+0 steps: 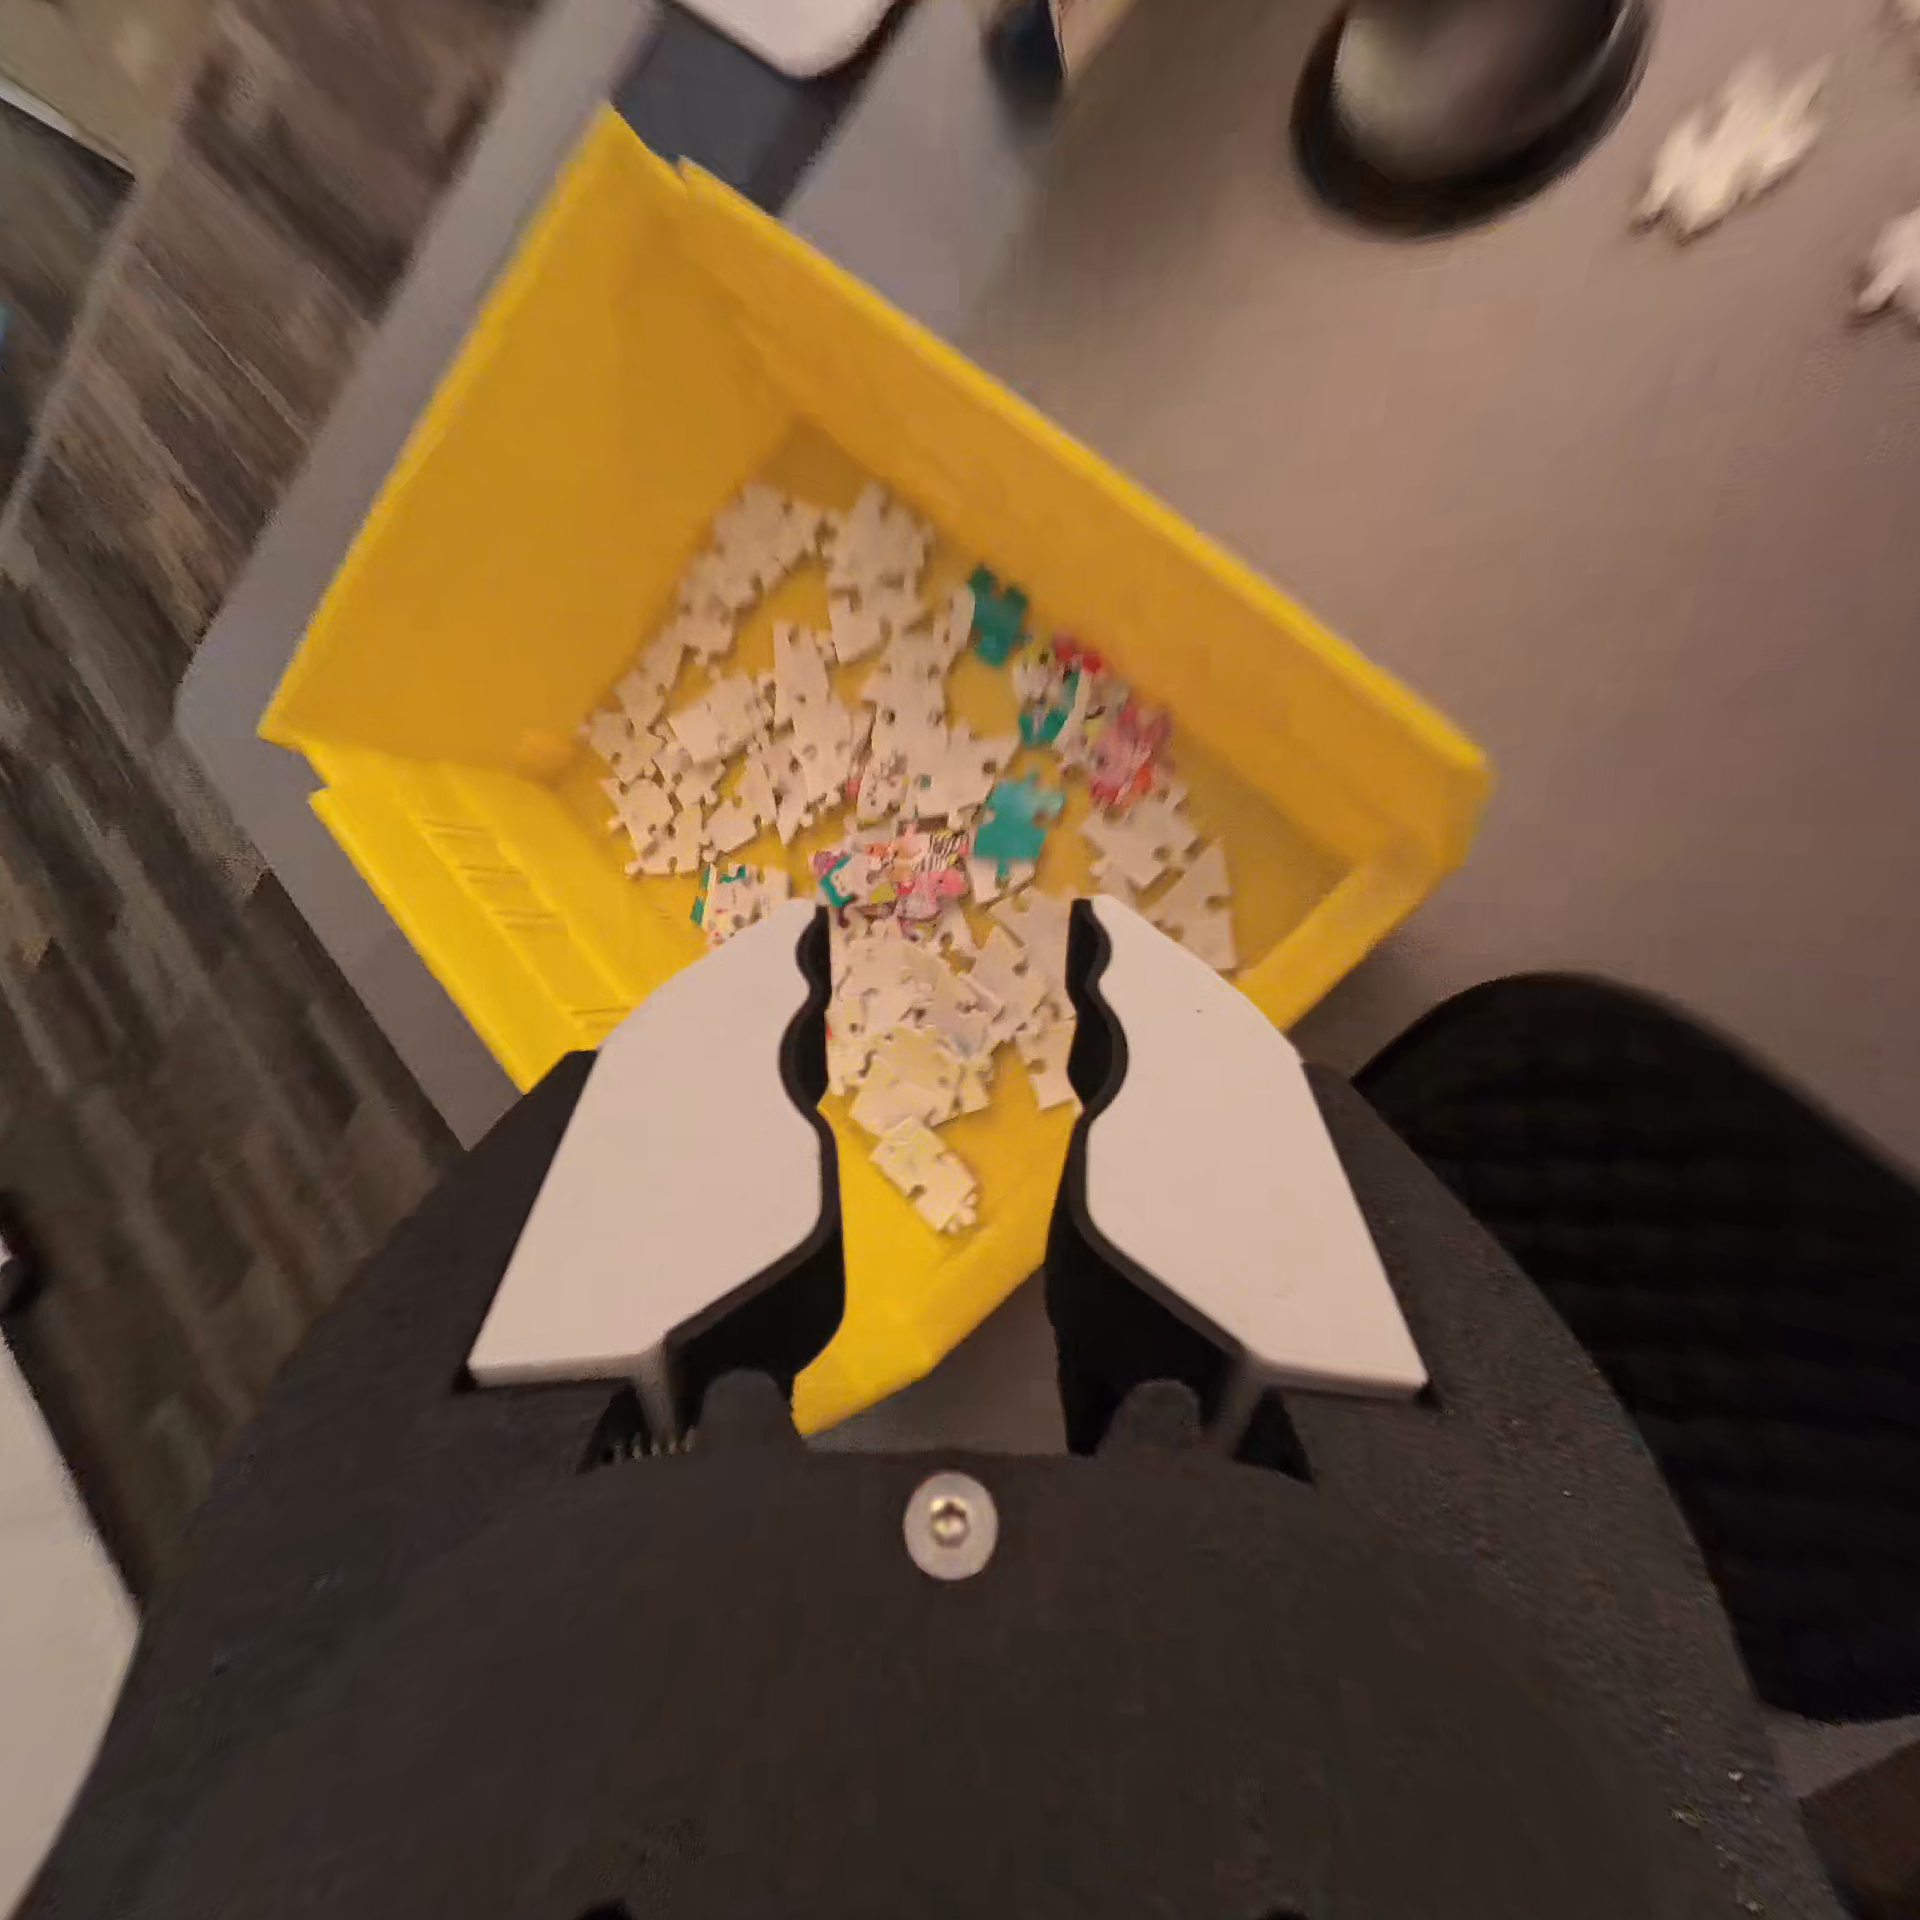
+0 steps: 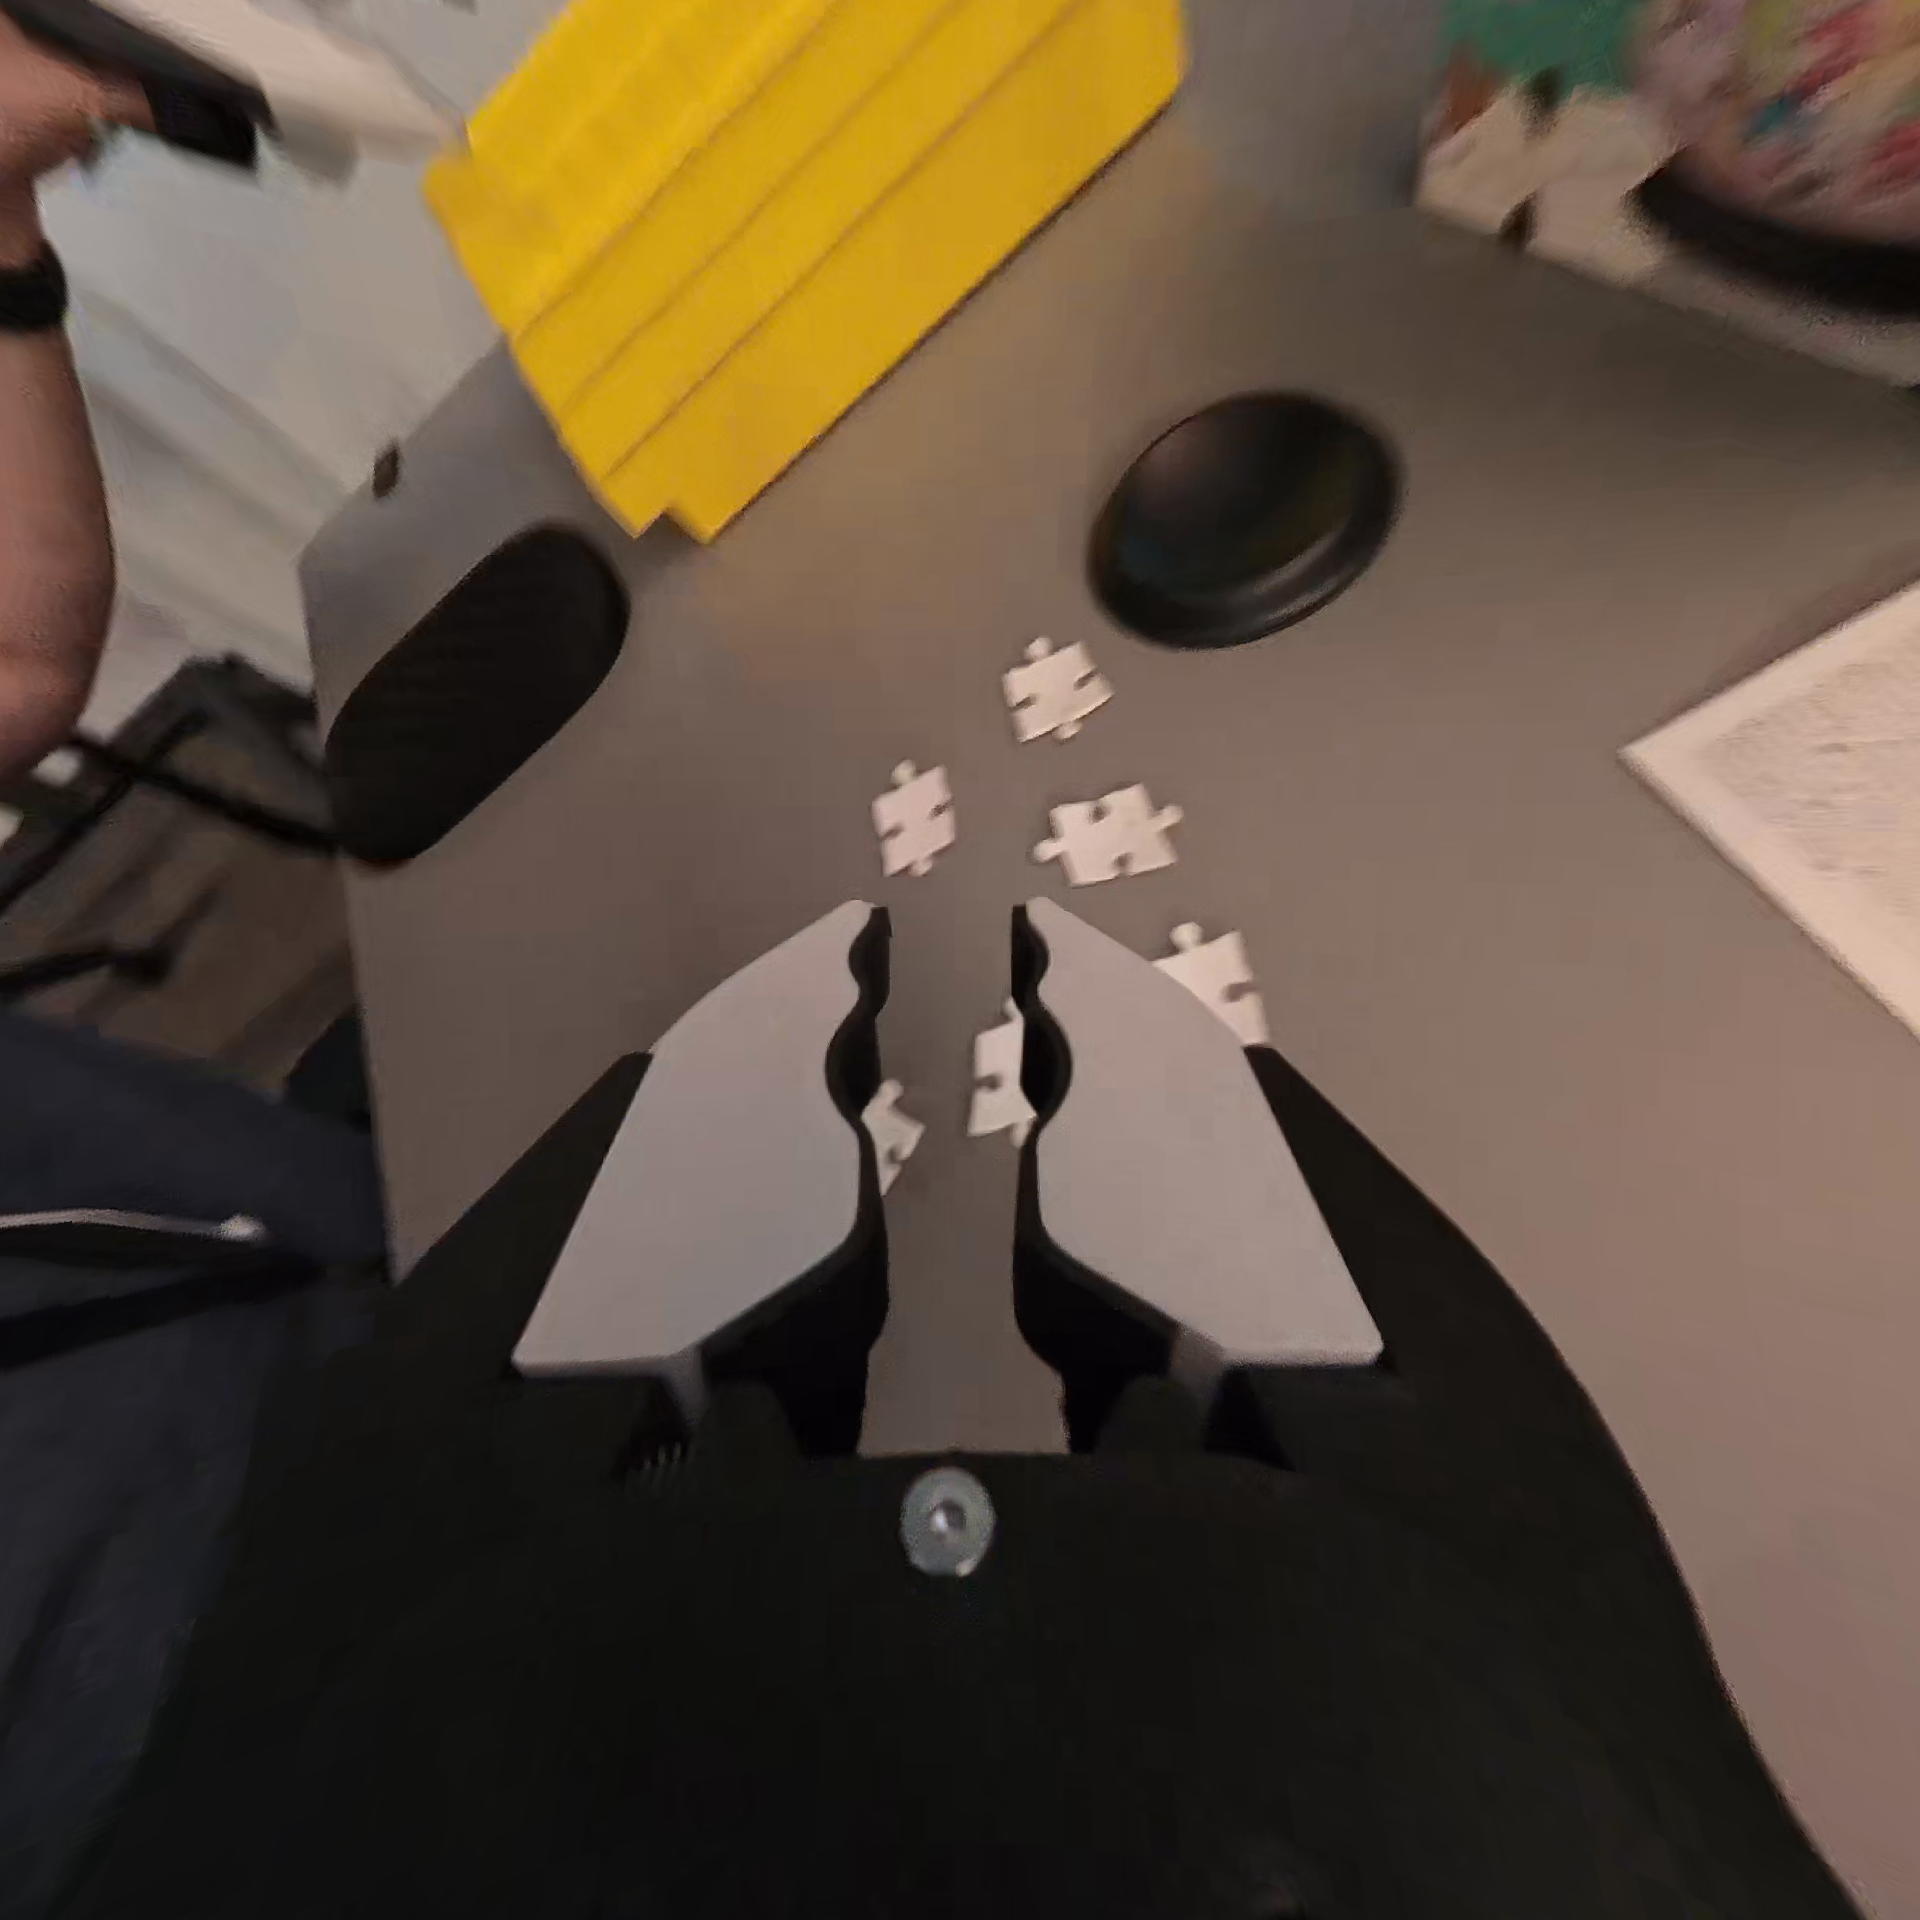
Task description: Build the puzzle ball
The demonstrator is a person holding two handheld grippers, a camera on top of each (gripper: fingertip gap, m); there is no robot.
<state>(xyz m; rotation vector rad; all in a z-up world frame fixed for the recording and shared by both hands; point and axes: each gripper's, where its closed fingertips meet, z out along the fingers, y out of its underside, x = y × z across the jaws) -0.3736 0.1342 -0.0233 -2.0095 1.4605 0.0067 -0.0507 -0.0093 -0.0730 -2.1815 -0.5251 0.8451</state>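
Yellow bin [image 1: 540, 499] of puzzle pieces [image 1: 831, 727], six loose pieces [image 2: 1108, 831] on table [image 2: 1455, 935]

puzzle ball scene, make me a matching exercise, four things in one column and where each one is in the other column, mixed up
Things
1. yellow bin
2. left gripper
3. right gripper
4. black round dish

Places or states
A. open, above loose white pieces on the grey table
B. empty, on the table beyond the loose pieces
C. at the table edge, holding many puzzle pieces
D. open, pointing into the bin

Pairs: 1-C, 2-D, 3-A, 4-B
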